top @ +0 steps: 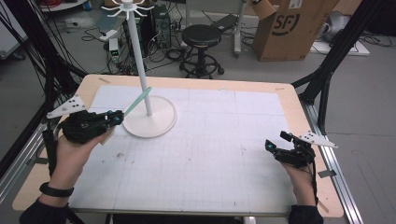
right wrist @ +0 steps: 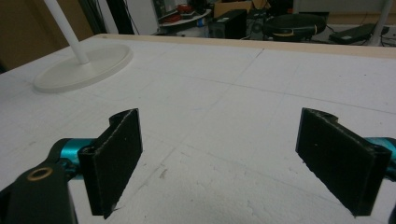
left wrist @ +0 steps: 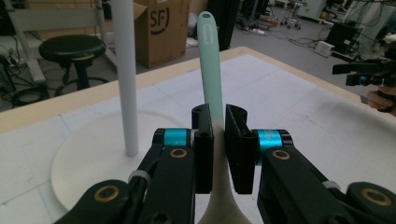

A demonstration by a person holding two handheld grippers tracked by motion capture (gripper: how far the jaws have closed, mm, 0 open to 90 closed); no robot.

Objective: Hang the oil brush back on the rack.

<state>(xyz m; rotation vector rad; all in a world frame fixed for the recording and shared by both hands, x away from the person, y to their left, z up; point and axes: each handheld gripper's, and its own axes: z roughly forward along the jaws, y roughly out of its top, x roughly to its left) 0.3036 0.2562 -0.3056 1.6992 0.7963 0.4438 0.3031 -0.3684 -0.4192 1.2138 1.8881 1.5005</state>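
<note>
A white-topped table (top: 210, 154) is seen from above. At its ten o'clock stands a white hanging stand (top: 148, 119) with hooks on top of its pole. At nine o'clock, the left gripper (top: 116, 117) is clamped on a mint-handled utensil (top: 137, 101), which is held off the table, its handle slanting toward the pole. At three o'clock, the right gripper (top: 275, 142) is held idle, jaws wide apart and empty. The pick-up appears done; hanging on a hook seems left.
</note>
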